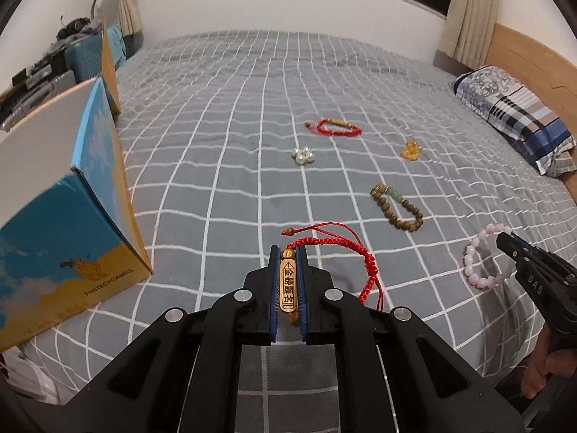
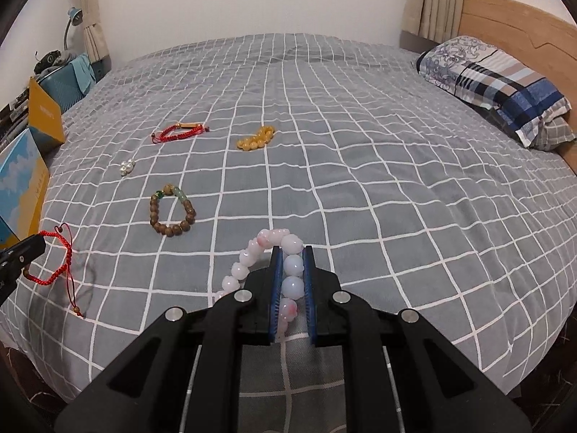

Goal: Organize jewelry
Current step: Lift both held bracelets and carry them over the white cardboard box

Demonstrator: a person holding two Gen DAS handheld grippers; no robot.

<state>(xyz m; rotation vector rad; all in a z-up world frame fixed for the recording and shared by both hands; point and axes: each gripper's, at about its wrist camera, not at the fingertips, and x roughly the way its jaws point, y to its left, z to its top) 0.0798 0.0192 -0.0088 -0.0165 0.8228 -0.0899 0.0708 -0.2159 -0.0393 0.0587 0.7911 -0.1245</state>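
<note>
Your left gripper (image 1: 288, 252) is clamping the gold engraved bar of a red braided cord bracelet (image 1: 290, 285) between its blue pads, the cord looping out to the right of the fingers and trailing just above the grey checked bedspread (image 1: 216, 126). A blue and yellow cardboard box (image 1: 72, 223) is standing to its left. Ahead of it, a brown wooden bead bracelet (image 1: 396, 205), a small pearl cluster (image 1: 303, 155), a second red cord bracelet (image 1: 337, 127) and a yellow bead bracelet (image 1: 410, 149) are lying well apart. Your right gripper (image 2: 292, 252) is pinching a pale pink bead bracelet (image 2: 292, 270), its loop hanging to the left of the fingers.
</note>
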